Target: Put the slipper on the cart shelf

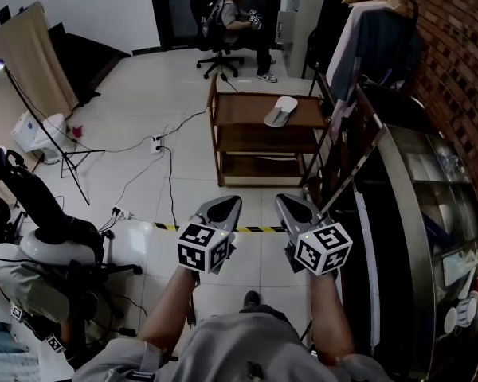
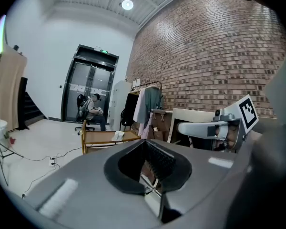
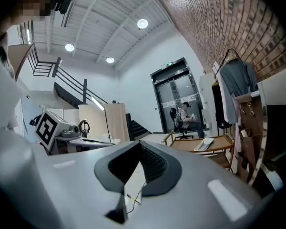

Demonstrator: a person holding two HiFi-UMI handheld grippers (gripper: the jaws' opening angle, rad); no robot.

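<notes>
You are holding both forearms out ahead of you, side by side, with two claws pointing almost level toward the cart (image 1: 239,111). The left claw (image 1: 225,204) is keeping its jaws pressed together with nothing between them. The right claw (image 1: 286,202) is sitting the same way, closed and empty. One pale slipper (image 1: 281,110) is lying on the top shelf of the one wooden cart, toward its right end, well apart from both claws. The cart is showing three shelves, and the lower two are carrying nothing visible. One person (image 1: 237,14) is sitting on an office chair beyond the cart.
</notes>
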